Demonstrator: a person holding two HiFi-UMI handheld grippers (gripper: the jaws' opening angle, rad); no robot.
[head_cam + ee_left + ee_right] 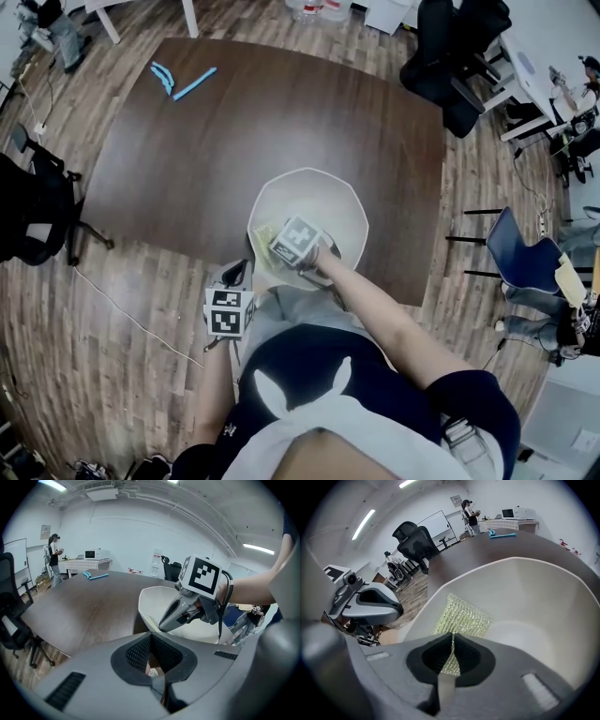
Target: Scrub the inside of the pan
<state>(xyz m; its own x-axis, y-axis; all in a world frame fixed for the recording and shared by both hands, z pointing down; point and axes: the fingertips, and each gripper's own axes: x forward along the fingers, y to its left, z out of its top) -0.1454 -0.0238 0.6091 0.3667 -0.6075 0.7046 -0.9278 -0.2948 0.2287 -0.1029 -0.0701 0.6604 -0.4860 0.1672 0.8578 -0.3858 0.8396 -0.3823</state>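
A white pan point(323, 199) is seen standing on a dark brown table point(234, 141), close to the table's near edge and about midway along it. Inside the pan, a yellow-green mesh scrub pad point(464, 616) is pinched between the jaws of the right gripper point(451, 641), which are pressed onto its lower edge. The pad is laid flat against the inner wall on the pan's left side, below the rim. The right gripper is pointed steeply down into the pan, with its marker cube above the basin. The left gripper point(150, 637) is held outside the pan, just beside its left near wall at the table's near edge. Its jaws are closed tip to tip and nothing can be made out between them; whether the pan is touched by them cannot be told. Two light blue strips point(183, 82) are seen lying near the table's far left corner, well apart from the pan.
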